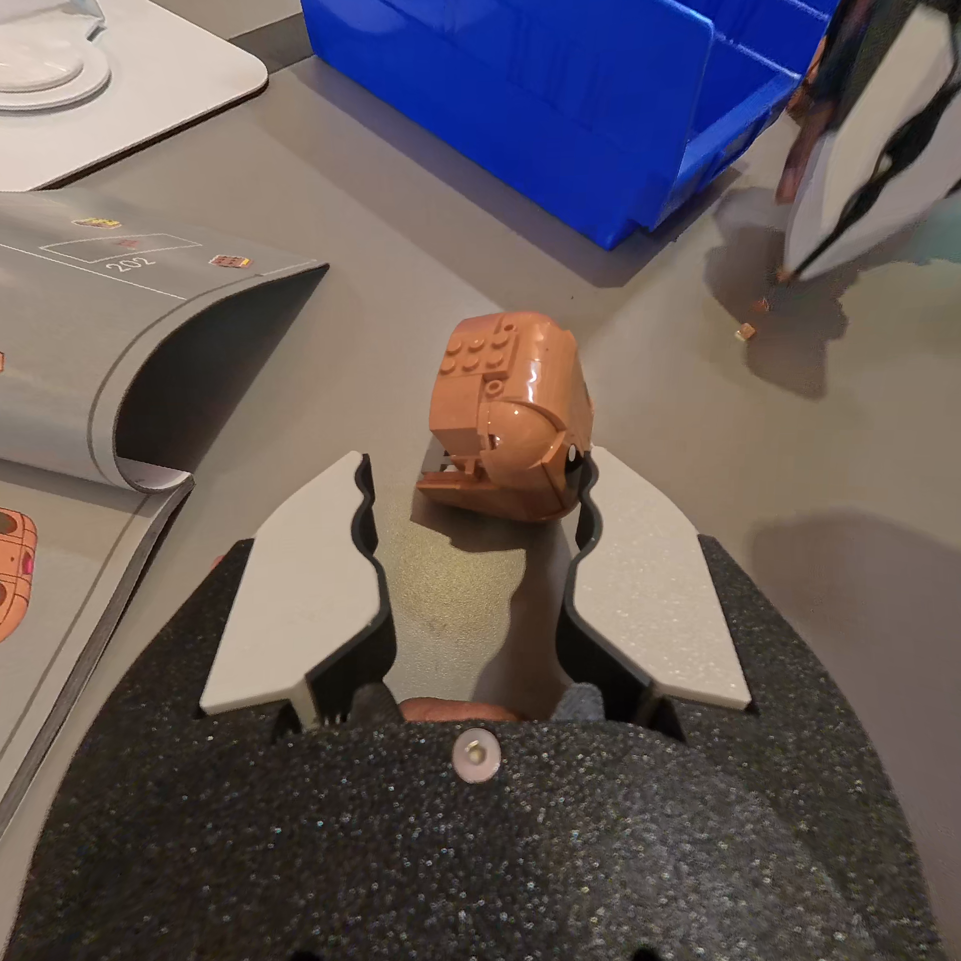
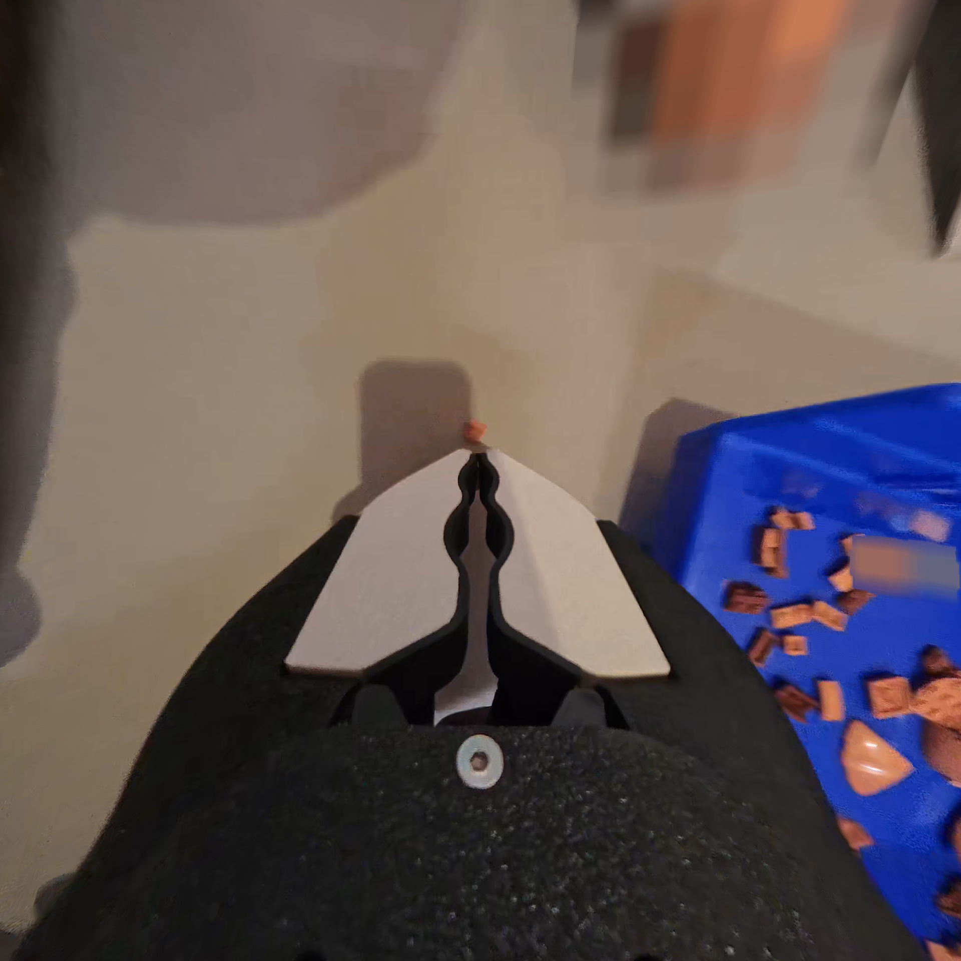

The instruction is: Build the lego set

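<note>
Left wrist view: nearest the lens, the left gripper (image 1: 476, 470) has its jaws spread wide and holds nothing; its right fingertip touches or nearly touches the lower right edge of the tan lego assembly (image 1: 507, 416), its left fingertip stands clear of it. The assembly lies tilted on the grey table (image 1: 364, 208), a studded patch facing up, curved glossy shells on its right side. An open instruction booklet (image 1: 130, 333) lies to the left, a blue bin (image 1: 546, 104) beyond, a white mat (image 1: 171, 93) at far left. Two tiny loose pieces (image 1: 746, 331) sit on the table at right, under the blurred right gripper (image 1: 785, 273). Judgement: the assembly is light, rigid plastic; the glossy domes look slippery and the clipped-on shells could pop off under a hard squeeze, so the flat studded and blocky faces are the better purchase. Right wrist view: nearest, the right gripper (image 2: 477, 455) has its jaws closed to the tips, pinching a very small tan piece (image 2: 476, 431) that juts past them, above the table. The blue bin (image 2: 780, 494) at right holds many small tan and brown parts (image 2: 795, 616). The background is motion-blurred. Judgement: so small a piece is held by a sliver and could twist or slip out.
</note>
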`<action>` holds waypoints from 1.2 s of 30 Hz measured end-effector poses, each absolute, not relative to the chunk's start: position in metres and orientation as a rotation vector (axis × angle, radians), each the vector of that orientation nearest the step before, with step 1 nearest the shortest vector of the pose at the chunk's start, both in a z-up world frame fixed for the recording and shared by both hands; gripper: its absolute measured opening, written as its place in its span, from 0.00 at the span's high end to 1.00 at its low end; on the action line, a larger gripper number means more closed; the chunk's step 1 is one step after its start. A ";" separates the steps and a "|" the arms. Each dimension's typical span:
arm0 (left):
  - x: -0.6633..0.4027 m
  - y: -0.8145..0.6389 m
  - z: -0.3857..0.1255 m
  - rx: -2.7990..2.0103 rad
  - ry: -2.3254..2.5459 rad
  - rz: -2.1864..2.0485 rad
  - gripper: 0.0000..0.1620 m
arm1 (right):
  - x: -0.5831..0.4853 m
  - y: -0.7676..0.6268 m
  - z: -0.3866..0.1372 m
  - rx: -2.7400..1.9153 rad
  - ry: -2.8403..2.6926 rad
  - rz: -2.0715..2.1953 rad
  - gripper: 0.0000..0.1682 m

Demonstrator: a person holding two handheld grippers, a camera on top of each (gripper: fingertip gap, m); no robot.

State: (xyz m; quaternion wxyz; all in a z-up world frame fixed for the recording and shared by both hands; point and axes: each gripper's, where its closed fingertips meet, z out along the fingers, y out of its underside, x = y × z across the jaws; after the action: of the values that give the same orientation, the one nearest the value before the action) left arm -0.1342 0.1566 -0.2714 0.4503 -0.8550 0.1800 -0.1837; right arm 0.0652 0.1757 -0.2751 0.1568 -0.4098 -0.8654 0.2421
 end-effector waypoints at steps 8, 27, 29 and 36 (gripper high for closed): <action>-0.135 0.157 -0.271 -2.114 0.442 -0.452 0.53 | 0.063 0.175 -0.281 -1.201 -2.466 0.645 0.99; -0.137 0.157 -0.270 -2.116 0.407 -0.497 0.54 | 0.022 0.277 -0.275 -0.834 -2.756 0.698 0.94; -0.137 0.157 -0.270 -2.117 0.404 -0.502 0.54 | 0.020 0.274 -0.283 -0.835 -2.791 0.733 0.94; -0.138 0.158 -0.270 -2.119 0.393 -0.508 0.54 | 0.020 0.280 -0.296 -0.876 -2.824 0.674 0.95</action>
State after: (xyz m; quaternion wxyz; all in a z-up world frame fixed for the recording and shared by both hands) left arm -0.1378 0.1578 -0.2704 0.4474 -0.8559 0.1588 -0.2053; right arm 0.0203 0.2797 -0.2962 0.0544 -0.2883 -0.9298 0.2221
